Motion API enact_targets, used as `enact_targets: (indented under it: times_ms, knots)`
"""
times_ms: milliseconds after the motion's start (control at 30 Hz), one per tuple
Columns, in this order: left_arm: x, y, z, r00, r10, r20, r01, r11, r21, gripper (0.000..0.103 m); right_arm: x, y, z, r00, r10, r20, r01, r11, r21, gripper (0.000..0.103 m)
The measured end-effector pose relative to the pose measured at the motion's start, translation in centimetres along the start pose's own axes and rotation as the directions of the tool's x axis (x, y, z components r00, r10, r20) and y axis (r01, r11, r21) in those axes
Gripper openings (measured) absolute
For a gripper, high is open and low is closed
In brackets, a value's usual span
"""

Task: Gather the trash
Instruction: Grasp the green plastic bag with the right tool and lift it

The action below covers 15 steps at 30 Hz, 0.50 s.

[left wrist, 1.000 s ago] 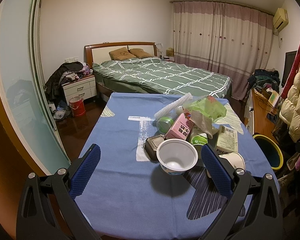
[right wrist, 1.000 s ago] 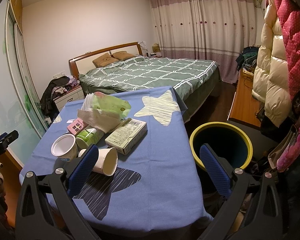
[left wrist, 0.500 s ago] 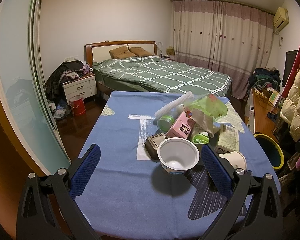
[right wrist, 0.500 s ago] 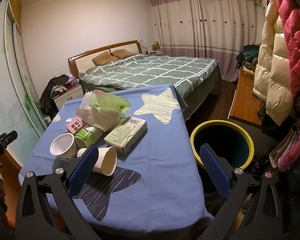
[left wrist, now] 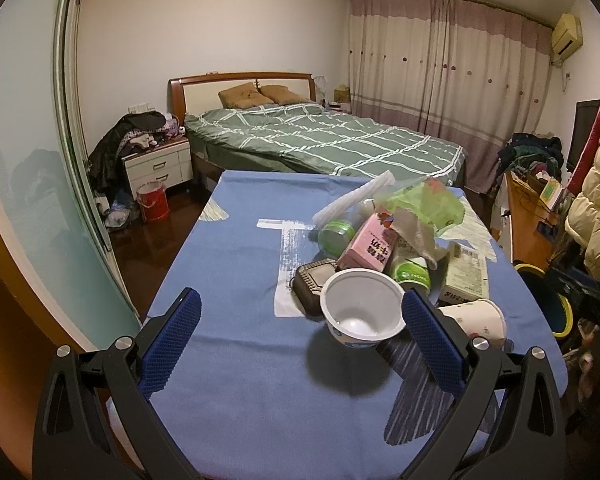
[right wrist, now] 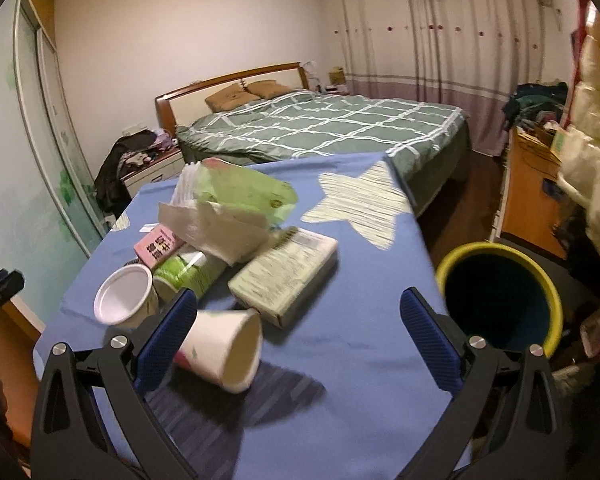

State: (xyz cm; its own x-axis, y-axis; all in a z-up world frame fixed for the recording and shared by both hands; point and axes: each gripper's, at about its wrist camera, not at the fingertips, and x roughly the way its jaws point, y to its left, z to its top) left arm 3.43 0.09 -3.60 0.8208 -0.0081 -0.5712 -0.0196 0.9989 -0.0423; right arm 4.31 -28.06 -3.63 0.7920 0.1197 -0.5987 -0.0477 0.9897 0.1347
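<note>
Trash lies heaped toward the right edge of the blue-clothed tabletop (left wrist: 236, 360), nothing yet lifted. The bin (right wrist: 500, 304) with the yellow rim stands on the floor just beside that edge. Largest in the heap is the green plastic bag (right wrist: 244, 192) over crumpled paper, then the flat carton (right wrist: 288, 276), the pink box (left wrist: 370, 246), the tipped paper cup (right wrist: 224, 350) and the white tub (left wrist: 362, 312). The right gripper (right wrist: 298, 334) is spread wide and empty, its left finger just beside the paper cup; the likely step is to close on the cup's wall gently, since it would crush or roll. The left gripper (left wrist: 298, 334) is likewise spread and empty, near the tub. The carton crowds the cup's far side and could be knocked
</note>
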Motion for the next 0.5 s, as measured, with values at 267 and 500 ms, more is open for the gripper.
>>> enact_targets:
  times_ms: [267, 500]
  knots:
    - [2.3, 0.9, 0.9, 1.000, 0.013, -0.020, -0.013, 1.000, -0.014, 0.099, 7.3, 3.0, 5.3, 1.000, 0.007, 0.018, -0.004, 0.990, -0.139, 0.097]
    - [4.5, 0.4, 1.6, 0.999, 0.003, -0.049, -0.003, 1.000, -0.004, 0.099, 12.6, 5.8, 8.8, 1.000, 0.018, 0.001, -0.017, 0.968, -0.250, 0.097]
